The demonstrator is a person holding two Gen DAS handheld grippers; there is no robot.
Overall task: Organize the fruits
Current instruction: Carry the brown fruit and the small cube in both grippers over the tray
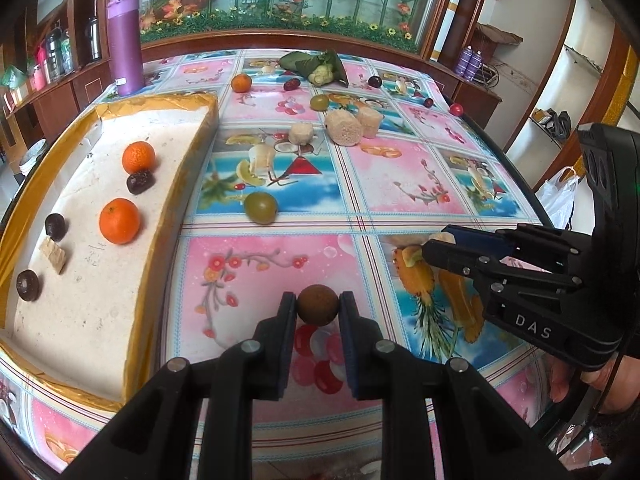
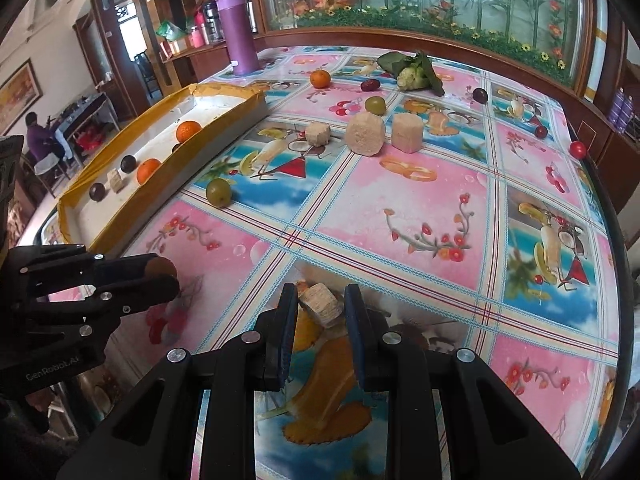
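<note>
My left gripper (image 1: pixel 317 305) is shut on a small round brown fruit (image 1: pixel 317 305), held over the patterned tablecloth just right of the white foam tray (image 1: pixel 80 320). The tray holds two oranges (image 1: pixel 120 221), dark round fruits and a pale cube. My right gripper (image 2: pixel 321 306) is shut on a pale beige chunk (image 2: pixel 321 306) above the cloth; in the left wrist view it (image 1: pixel 430 246) reaches in from the right. A green fruit (image 1: pixel 261 208) lies loose near the tray. Farther back lie beige cut pieces (image 2: pixel 366 130), another orange (image 2: pixel 320 78), a green fruit (image 2: pixel 375 105) and dark and red small fruits.
A purple flask (image 1: pixel 126 44) stands at the table's far left corner. A leafy cauliflower (image 2: pixel 414 72) lies at the back. The table edge curves along the right; a red fruit (image 2: pixel 577 148) sits near it. A person sits far off at the left (image 2: pixel 38 136).
</note>
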